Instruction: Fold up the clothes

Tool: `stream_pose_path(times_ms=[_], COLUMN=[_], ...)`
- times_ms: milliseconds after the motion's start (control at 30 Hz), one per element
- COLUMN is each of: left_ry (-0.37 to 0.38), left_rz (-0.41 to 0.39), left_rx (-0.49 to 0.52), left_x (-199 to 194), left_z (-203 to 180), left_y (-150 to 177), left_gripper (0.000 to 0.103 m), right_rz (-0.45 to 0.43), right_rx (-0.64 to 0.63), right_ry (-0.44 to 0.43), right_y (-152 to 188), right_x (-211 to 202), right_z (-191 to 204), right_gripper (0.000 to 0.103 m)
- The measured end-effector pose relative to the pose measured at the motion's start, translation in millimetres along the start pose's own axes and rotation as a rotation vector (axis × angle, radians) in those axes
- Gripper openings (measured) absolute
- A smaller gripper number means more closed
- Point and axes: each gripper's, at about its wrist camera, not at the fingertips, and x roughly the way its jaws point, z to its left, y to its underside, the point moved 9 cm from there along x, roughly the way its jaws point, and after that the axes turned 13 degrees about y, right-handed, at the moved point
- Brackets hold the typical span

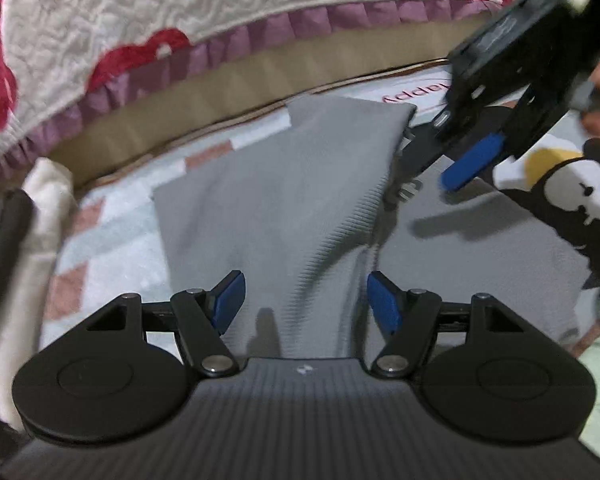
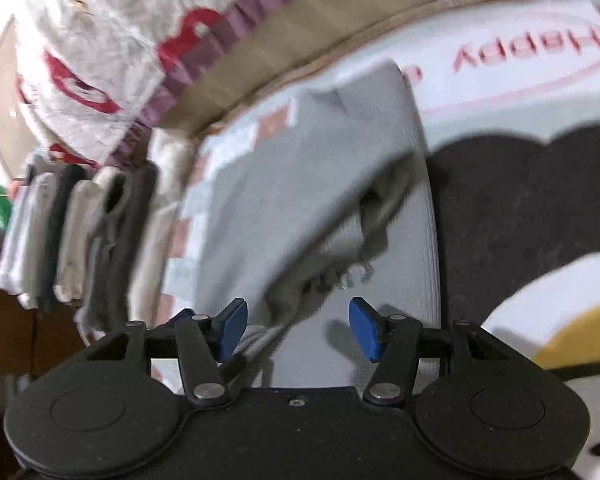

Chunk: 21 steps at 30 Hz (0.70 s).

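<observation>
A grey knit garment (image 1: pixel 276 200) lies partly folded on a patterned mat; it also shows in the right wrist view (image 2: pixel 300 184), with a rumpled fold and ribbed hem (image 2: pixel 424 240) at its right side. My left gripper (image 1: pixel 306 300) is open and empty, just above the garment's near part. My right gripper (image 2: pixel 298 326) is open and empty over the garment's near edge. The right gripper also shows in the left wrist view (image 1: pixel 472 160), above the garment's right side, one blue pad showing.
A quilted bedspread with purple ruffle (image 1: pixel 140 40) hangs behind the mat. A black garment with a white and yellow print (image 1: pixel 572 196) lies to the right. A stack of folded clothes (image 2: pixel 68 232) stands at the left. A cream cloth (image 1: pixel 40 240) lies at left.
</observation>
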Motion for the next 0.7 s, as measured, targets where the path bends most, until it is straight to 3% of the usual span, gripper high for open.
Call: stream_pose_path(times_ms=[100,167,300,400,433,500,533,600,700], left_ry=[0.002,-0.001,0.018,0.06,0.076,0.111,0.127,0.141,0.185], left_rz=[0.02,0.033,0.026,0.025,0.028,0.026,0.024,0.01,-0.011], left_rx=[0.019,0.025,-0.061,-0.139,-0.161,-0.217,-0.246,-0.301,-0.364], left_x=[3.6,4.5,2.6,0.5,-0.6,-5.6,-8.2,-15.2,-22.8], left_z=[-1.4,1.1,12.3,18.0,19.1,23.8,26.4,36.9,44.5], left_y=[6.1,11.0,17.2,20.1,20.9,24.1,25.7,30.6,33.0], left_gripper=[0.063,0.063,0.061,0.041,0.028,0.025,0.025,0.025,0.025], right_rz=[-0.053,-0.136,-0.244,-0.258,-0.273,-0.316,-0.319,-0.318,-0.264], right_rx=[0.036,0.135,0.305,0.372,0.387,0.364,0.33,0.253,0.101], right_ry=[0.004,-0.011,-0.052,-0.076,-0.087,-0.117,-0.127,-0.134,-0.075], right_y=[-7.8,-16.8,-22.8,-26.8,-29.1,-41.2,-48.4,-61.9,-79.8], right_x=[13.6,11.4,9.9,18.0,18.7,17.7,19.1,22.8,38.7], right_z=[1.0,-3.0,-14.6,-17.4,-16.1,-1.7,10.4,36.2,83.4], right_gripper=[0.063,0.064,0.068,0.068,0.069,0.043,0.024,0.022,0.022])
